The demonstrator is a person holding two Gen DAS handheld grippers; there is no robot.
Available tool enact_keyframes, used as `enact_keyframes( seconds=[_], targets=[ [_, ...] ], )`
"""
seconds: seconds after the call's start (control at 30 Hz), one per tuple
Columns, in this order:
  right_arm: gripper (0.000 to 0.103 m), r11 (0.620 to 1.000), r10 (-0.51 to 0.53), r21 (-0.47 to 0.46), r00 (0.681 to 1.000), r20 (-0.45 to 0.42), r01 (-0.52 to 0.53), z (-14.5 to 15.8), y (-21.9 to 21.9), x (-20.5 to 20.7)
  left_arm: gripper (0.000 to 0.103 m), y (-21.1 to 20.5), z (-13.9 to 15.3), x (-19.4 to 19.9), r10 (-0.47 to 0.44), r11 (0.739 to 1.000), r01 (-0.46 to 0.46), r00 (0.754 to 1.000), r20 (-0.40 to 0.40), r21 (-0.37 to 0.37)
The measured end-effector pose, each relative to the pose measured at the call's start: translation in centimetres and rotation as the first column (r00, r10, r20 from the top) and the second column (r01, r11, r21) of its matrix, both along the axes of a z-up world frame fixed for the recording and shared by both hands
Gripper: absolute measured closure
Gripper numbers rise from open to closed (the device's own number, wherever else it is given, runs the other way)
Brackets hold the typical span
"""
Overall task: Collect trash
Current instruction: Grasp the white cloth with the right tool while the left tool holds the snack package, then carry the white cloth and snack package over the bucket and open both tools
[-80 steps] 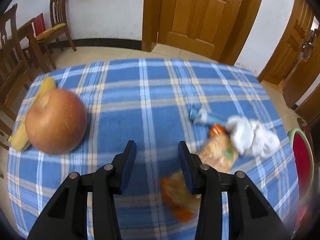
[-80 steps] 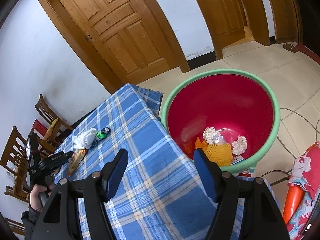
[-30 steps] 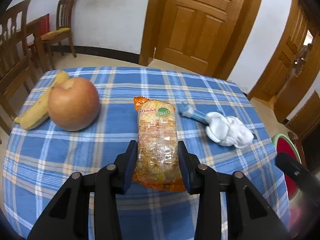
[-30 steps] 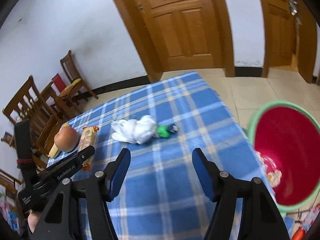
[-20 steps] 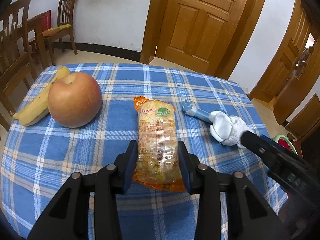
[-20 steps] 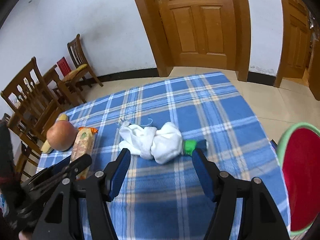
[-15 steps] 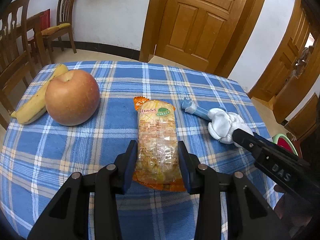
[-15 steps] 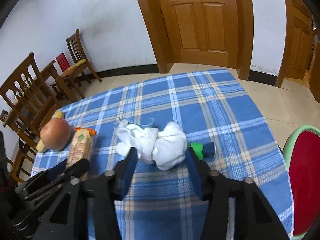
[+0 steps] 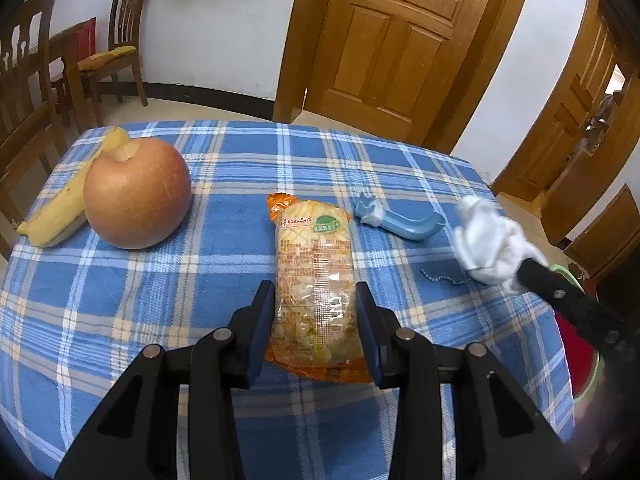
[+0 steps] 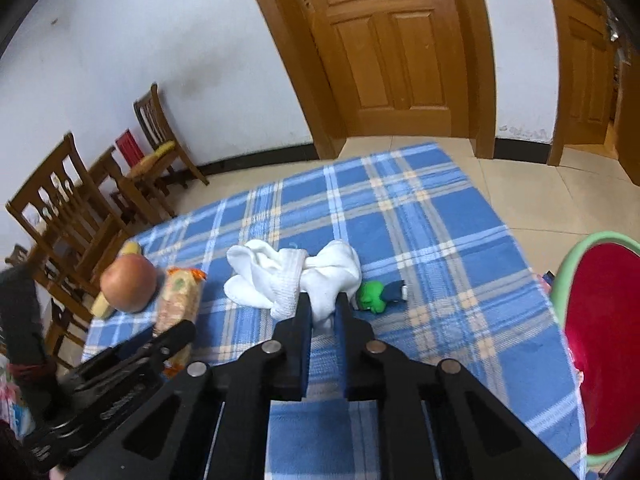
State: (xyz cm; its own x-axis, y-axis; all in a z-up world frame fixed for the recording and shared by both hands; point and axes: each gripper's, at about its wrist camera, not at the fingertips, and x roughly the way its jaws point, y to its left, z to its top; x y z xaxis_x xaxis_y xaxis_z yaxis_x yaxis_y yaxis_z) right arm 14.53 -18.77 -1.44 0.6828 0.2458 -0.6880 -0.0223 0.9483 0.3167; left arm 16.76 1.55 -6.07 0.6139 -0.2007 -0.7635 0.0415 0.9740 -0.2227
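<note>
Trash pickup step: right hand-held gripper (image 10: 322, 312) is pinching white tissue wad (image 10: 292, 274) on bench (image 10: 420, 216), left hand-held gripper (image 9: 316, 320) is squeezing snack pack (image 9: 314, 280); next, prob. both needing lifting w/ carry to red bin (image 10: 600, 340).

A panelled wooden door (image 9: 394, 44) is being framed by a white wall (image 9: 224, 20). Left of the door, wooden chairs (image 10: 156, 148) are being kept against the wall on a tiled floor (image 10: 532, 196).
</note>
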Motion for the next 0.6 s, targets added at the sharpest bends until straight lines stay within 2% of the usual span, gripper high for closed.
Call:
enact_keyframes(
  seconds=[0.33, 0.6],
  targets=[
    [0.091, 0.997, -0.068, 0.043, 0.997, 0.043, 0.067, 1.3, -2.8, -3.9, 0.063, -2.0, 0.9, -1.2, -0.067, 0.998, 0.068, 0.997, 0.05, -0.015],
    [0.09, 0.978, -0.206, 0.052, 0.977, 0.046, 0.204, 1.1, -7.4, -7.5, 0.063, -3.6, 1.3, -1.7, -0.117, 0.993, 0.118, 0.991, 0.061, -0.003]
  ],
)
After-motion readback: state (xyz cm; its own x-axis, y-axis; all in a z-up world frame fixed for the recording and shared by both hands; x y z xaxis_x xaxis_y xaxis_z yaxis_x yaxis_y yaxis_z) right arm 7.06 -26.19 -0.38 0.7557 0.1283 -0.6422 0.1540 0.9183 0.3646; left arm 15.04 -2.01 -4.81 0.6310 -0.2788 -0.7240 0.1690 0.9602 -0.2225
